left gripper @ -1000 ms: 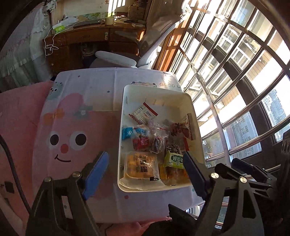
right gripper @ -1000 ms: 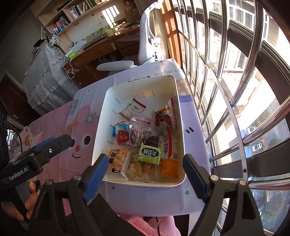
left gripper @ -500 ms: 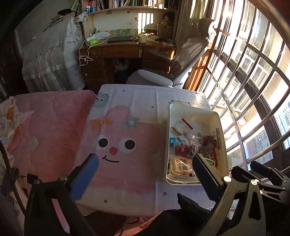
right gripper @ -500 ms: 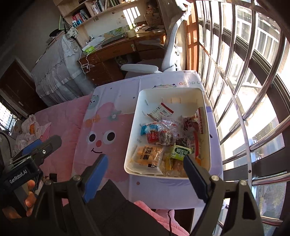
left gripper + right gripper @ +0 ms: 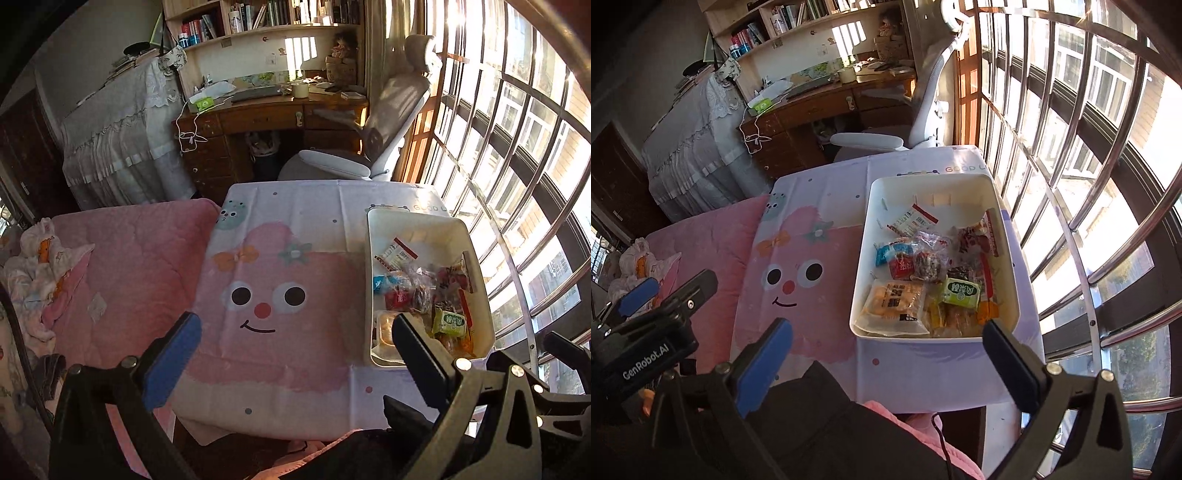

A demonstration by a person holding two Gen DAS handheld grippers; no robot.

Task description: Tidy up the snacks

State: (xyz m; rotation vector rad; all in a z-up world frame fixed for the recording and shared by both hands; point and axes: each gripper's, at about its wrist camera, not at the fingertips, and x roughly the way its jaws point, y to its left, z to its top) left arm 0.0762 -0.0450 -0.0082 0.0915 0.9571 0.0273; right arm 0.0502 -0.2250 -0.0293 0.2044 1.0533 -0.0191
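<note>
Both grippers, the left gripper [image 5: 295,350] and right gripper [image 5: 886,350], had drawn back from the white bin [image 5: 862,273] within a second, jaws spread wide and holding nothing, suggesting the sorting was finished. The bin of snacks [image 5: 925,273] sat at centre right of the right wrist frame on the cartoon tablecloth [image 5: 812,295], its long axis running from lower frame toward the window-side top.
</note>
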